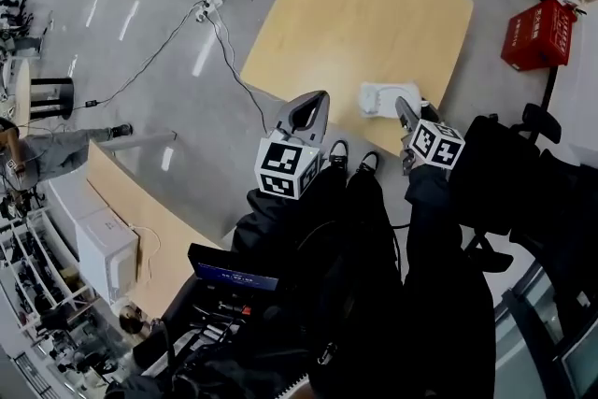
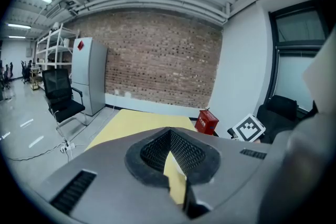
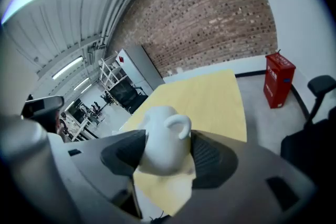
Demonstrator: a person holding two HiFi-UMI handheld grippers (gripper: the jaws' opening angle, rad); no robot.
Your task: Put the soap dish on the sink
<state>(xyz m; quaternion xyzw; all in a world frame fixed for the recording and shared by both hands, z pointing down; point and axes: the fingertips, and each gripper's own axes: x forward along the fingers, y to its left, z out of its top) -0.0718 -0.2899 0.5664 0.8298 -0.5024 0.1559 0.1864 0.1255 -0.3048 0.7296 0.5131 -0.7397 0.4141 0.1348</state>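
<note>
My right gripper [image 1: 404,107] hangs just over the near edge of the light wooden table [image 1: 364,5]. It is shut on a small white sink [image 1: 378,98]. In the right gripper view the sink [image 3: 160,139] fills the gap between the two dark pads, and its curved tap rises above them, with my right gripper [image 3: 167,152] wide around it. My left gripper [image 1: 313,103] points at the table's near edge left of the sink, shut and holding nothing. In its own view the left gripper [image 2: 170,160] shows only a thin slit between its pads. I see no soap dish.
A red box [image 1: 539,33] stands on the floor right of the table. A black office chair [image 1: 523,173] is at my right. Cables and a power strip [image 1: 207,9] lie on the floor to the left. Another wooden counter [image 1: 140,210] carries a white box at lower left.
</note>
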